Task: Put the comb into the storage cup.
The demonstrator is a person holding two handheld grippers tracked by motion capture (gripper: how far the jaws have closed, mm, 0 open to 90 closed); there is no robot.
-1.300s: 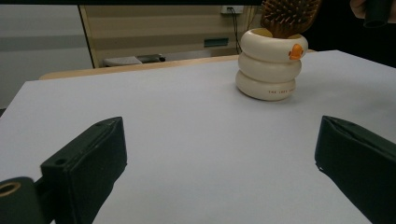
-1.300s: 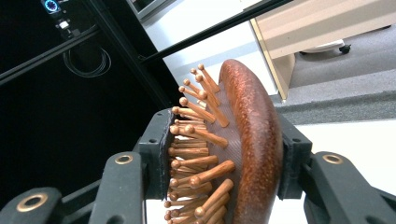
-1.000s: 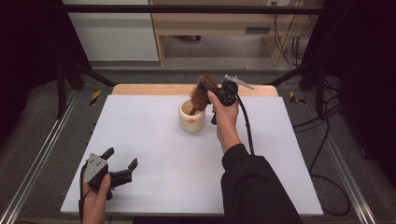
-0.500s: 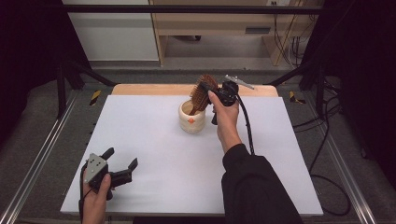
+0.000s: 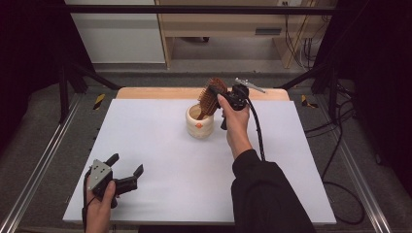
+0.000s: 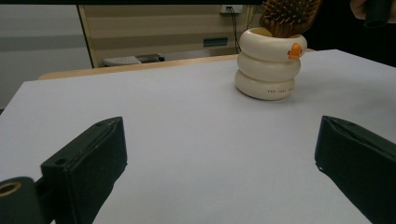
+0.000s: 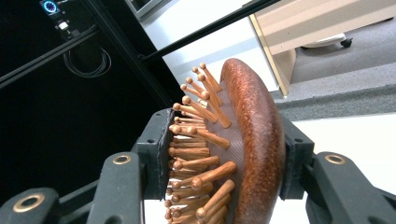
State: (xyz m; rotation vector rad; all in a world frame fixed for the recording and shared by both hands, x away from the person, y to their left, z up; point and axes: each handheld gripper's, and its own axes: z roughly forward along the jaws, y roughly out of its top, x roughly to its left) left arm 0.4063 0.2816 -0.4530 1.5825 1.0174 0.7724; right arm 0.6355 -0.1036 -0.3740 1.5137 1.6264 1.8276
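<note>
Nothing has moved since before; right gripper (image 5: 228,97) clamps the wooden hairbrush (image 5: 211,97), tilted in the cream holder (image 5: 199,123) near the desk's (image 5: 145,126) far edge; left gripper (image 5: 127,175), jaws wide, rests near the front-left corner.

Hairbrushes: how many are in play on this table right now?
1. The wooden hairbrush is clamped in the right gripper, its lower end inside the cream ringed cup at the table's far middle. The cup's inside is hidden.
</note>
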